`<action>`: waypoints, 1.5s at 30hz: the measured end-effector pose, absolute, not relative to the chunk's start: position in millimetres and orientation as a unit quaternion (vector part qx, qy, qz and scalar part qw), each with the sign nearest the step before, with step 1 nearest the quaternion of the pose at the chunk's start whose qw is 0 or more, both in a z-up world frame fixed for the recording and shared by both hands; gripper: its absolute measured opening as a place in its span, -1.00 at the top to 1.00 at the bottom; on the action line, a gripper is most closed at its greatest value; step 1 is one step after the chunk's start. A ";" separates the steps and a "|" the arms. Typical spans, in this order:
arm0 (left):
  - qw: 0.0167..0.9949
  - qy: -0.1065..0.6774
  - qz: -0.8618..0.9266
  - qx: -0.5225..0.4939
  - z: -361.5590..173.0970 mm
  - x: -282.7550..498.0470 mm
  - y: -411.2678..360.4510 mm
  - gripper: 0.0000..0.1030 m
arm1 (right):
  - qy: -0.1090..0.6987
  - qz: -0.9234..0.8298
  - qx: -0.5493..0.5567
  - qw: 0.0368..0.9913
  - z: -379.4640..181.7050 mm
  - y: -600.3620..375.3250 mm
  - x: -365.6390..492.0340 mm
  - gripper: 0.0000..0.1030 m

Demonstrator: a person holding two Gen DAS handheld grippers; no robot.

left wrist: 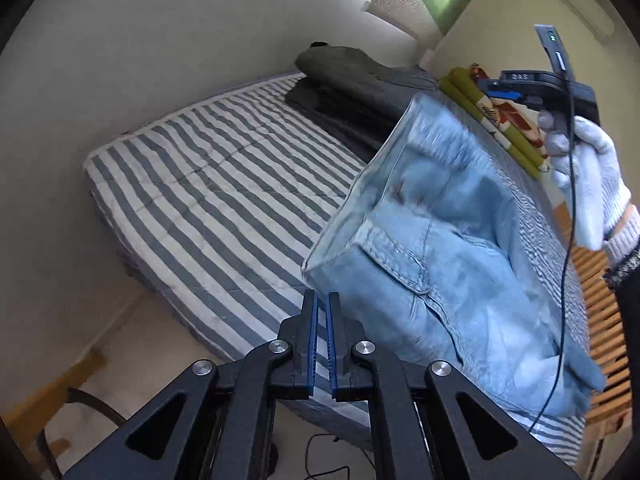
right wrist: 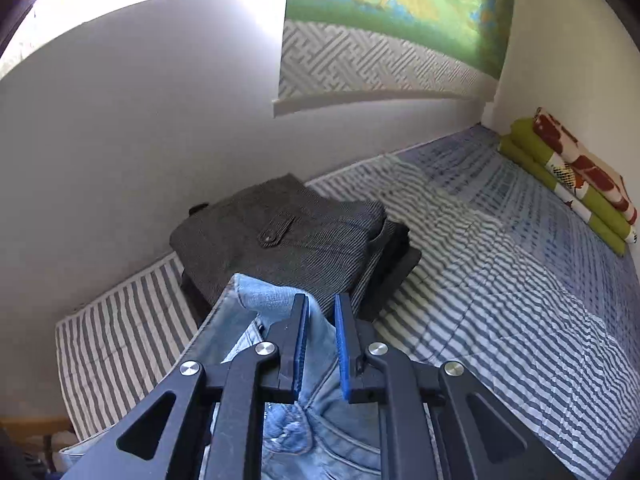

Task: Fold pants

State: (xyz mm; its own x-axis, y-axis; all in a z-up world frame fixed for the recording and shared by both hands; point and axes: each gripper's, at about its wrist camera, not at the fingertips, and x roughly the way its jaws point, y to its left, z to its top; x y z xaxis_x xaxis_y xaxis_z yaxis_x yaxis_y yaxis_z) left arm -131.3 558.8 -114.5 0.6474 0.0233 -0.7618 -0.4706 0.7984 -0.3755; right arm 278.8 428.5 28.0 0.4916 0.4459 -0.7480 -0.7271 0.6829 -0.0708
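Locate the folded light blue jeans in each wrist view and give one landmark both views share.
Left wrist view: the light blue jeans fill the right centre, above the striped bed.
Right wrist view: they sit at bottom centre, around the right gripper's fingers.
Shared landmark: the dark folded pants stack by the wall.

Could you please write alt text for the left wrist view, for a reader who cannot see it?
Folded light blue jeans hang in mid-air above a grey-and-white striped mattress, beside a white-gloved hand holding the right gripper. The left gripper is shut and empty in the foreground. Folded dark pants are stacked near the wall.
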 end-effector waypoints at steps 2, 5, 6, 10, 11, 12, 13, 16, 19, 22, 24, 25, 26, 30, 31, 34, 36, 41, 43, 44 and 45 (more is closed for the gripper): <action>0.869 0.391 0.128 -0.276 -107.8 -132.8 550.9 0.89 | 0.378 0.349 -0.196 0.835 26.2 419.4 273.1 0.49; 0.882 0.395 0.076 -0.245 -91.4 -122.4 514.4 0.66 | 0.381 0.340 -0.200 0.836 30.9 375.5 257.2 0.35; 0.885 0.397 0.055 -0.236 -86.1 -115.6 499.8 0.57 | 0.391 0.333 -0.194 0.836 31.2 352.3 252.2 0.30; 0.894 0.399 -0.014 -0.203 -63.8 -96.0 441.9 0.17 | 0.438 0.285 -0.167 0.836 21.1 229.9 221.1 0.29; 0.894 0.400 -0.031 -0.201 -61.6 -93.0 426.6 0.17 | 0.445 0.272 -0.160 0.838 16.5 195.1 209.7 0.29; 0.891 0.404 -0.053 -0.199 -62.4 -87.8 410.4 0.17 | 0.454 0.251 -0.151 0.842 10.3 156.4 196.6 0.28; 0.887 0.413 -0.074 -0.193 -64.9 -81.5 392.8 0.17 | 0.461 0.227 -0.142 0.846 3.1 118.8 183.0 0.27; 0.879 0.439 -0.125 -0.142 -71.8 -68.0 330.2 0.17 | 0.486 0.157 -0.123 0.851 -23.6 12.4 139.6 0.26; 0.862 0.469 -0.172 -0.089 -90.3 -56.3 269.3 0.16 | 0.521 0.087 -0.077 0.845 -53.6 -87.7 101.1 0.26; 0.843 0.496 -0.205 -0.044 -112.0 -46.2 220.0 0.15 | 0.553 0.022 -0.023 0.833 -80.5 -172.9 67.5 0.26; 0.833 0.503 -0.228 -0.010 -122.7 -42.7 192.9 0.07 | 0.556 -0.027 -0.007 0.831 -91.6 -221.2 46.9 0.23; 0.829 0.507 -0.238 0.011 -127.7 -41.5 180.9 -0.09 | 0.554 -0.056 0.002 0.831 -95.2 -245.2 38.4 0.20; 0.824 0.510 -0.246 0.032 -132.1 -40.6 169.4 -0.19 | 0.553 -0.079 0.016 0.829 -97.8 -267.7 30.8 0.14; 0.813 0.513 -0.242 0.127 -144.8 -35.7 134.8 -0.20 | 0.545 -0.147 0.068 0.822 -104.0 -349.6 14.5 -0.03; 0.812 0.510 -0.242 0.147 -147.0 -33.6 131.6 -0.20 | 0.545 -0.163 0.078 0.819 -106.3 -366.2 14.9 -0.03; 0.806 0.507 -0.238 0.193 -153.5 -25.8 118.8 -0.20 | 0.544 -0.176 0.137 0.809 -109.9 -403.8 24.3 -0.03; 0.801 0.511 -0.238 0.200 -158.6 -19.7 112.9 -0.20 | 0.540 -0.179 0.172 0.804 -111.8 -418.5 34.9 -0.04; 0.796 0.510 -0.249 0.211 -160.9 -9.8 106.3 0.75 | 0.546 -0.184 0.217 0.788 -128.2 -434.6 69.5 -0.04; 0.797 0.506 -0.244 0.221 -161.8 -10.0 101.9 0.84 | 0.549 -0.183 0.225 0.784 -135.6 -435.8 78.2 -0.03; 0.798 0.506 -0.243 0.220 -160.7 -9.2 100.2 0.88 | 0.548 -0.183 0.231 0.783 -137.9 -436.6 79.9 0.11; 0.799 0.507 -0.242 0.216 -158.3 -7.6 100.8 0.89 | 0.545 -0.176 0.237 0.785 -138.9 -436.2 81.3 0.62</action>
State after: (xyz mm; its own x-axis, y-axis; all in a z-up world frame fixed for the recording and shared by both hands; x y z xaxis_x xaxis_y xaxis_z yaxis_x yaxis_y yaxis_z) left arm -7.6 100.8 -158.3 0.3689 -0.1675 -0.9143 0.6059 0.7892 0.0999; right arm 81.3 -436.2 -138.9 0.3442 -0.0183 -0.9387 0.5355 0.8251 0.1803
